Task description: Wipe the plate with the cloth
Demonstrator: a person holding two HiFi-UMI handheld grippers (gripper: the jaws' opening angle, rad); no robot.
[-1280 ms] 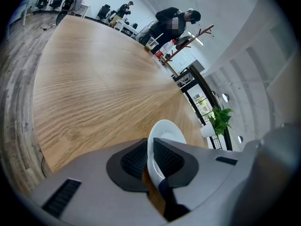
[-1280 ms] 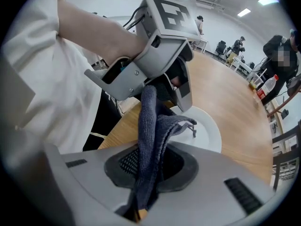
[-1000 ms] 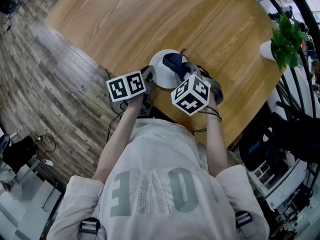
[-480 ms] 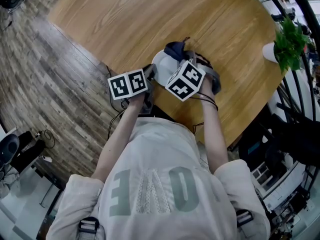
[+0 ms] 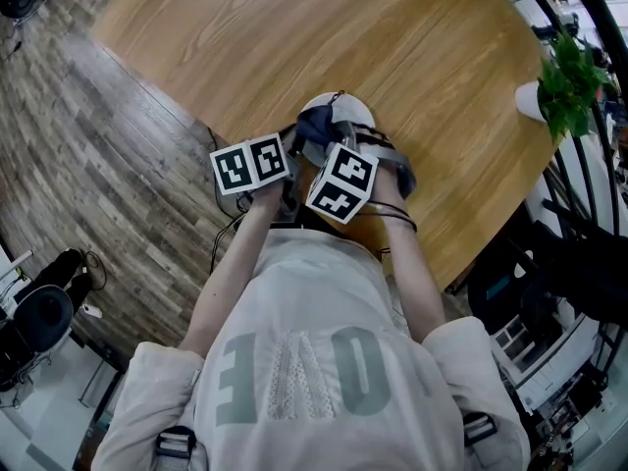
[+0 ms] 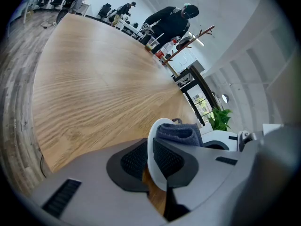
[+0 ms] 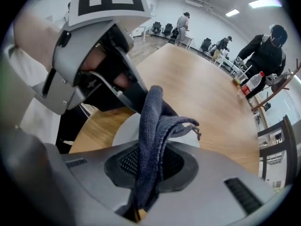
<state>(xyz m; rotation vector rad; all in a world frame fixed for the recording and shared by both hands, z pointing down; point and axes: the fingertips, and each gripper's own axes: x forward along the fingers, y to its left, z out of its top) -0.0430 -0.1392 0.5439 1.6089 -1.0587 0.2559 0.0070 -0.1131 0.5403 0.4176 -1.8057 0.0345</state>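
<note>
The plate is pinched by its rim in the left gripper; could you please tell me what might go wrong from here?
1. The left gripper holds the plate only at its rim; pressure from the cloth could lever it loose.
2. The plate is near the edge of the table; a hard stroke might push it off.
3. The right gripper clamps a bunched cloth, which may pull out.

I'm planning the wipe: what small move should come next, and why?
Probably lower the right gripper so the cloth, pinched in its jaws, presses on the plate, then sweep; the left gripper clamps the rim, steadying it.
</note>
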